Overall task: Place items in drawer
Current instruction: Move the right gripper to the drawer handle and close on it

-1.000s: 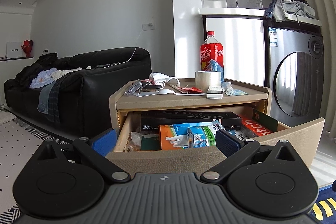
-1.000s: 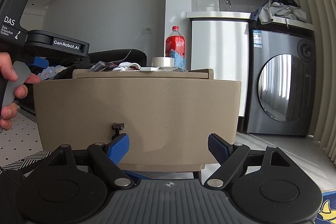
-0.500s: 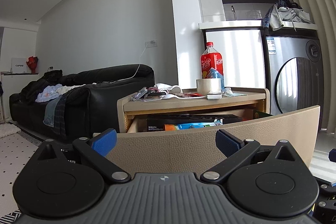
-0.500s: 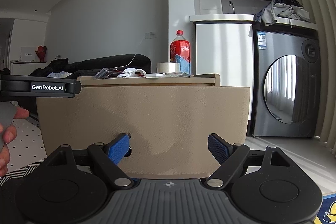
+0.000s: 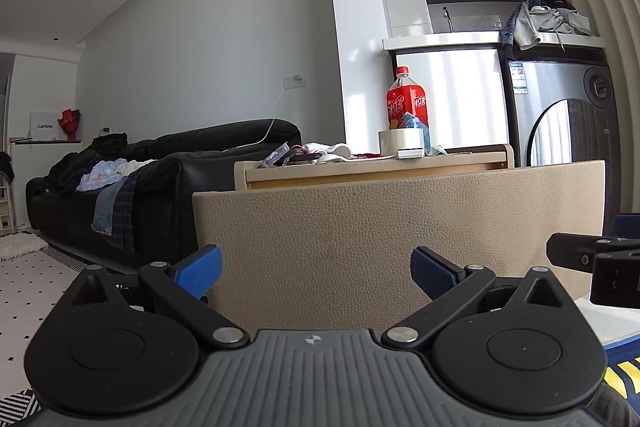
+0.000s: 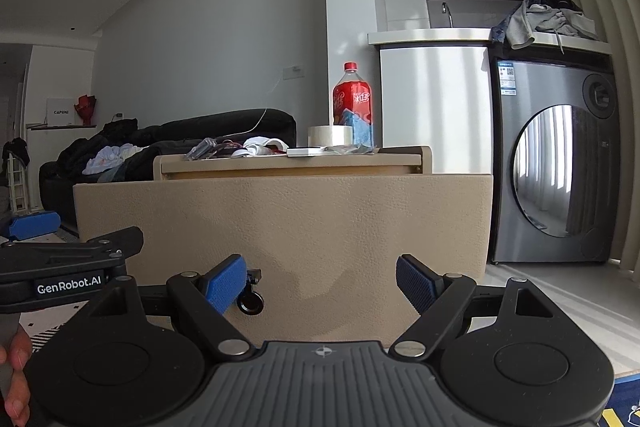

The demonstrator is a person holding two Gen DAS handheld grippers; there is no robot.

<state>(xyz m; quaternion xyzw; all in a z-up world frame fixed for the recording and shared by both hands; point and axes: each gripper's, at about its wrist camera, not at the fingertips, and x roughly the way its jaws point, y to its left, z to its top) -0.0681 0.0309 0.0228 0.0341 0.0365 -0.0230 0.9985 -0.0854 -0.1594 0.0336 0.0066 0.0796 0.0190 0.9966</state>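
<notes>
Both grippers, left [image 5: 316, 269] and right [image 6: 320, 281], gape wide and hold nothing, low before the drawer [image 6: 280, 223] front; the drawer stands pulled out; items [image 6: 260, 149] lie on the surface [image 6: 292, 161] above; likely next: lift and pick one.

Drawer [image 5: 400, 227] inside hidden behind its tan front. Small clutter [image 6: 224, 149] on cabinet top too small to identify. Hand [image 6: 14, 379] cut off at left edge.
</notes>
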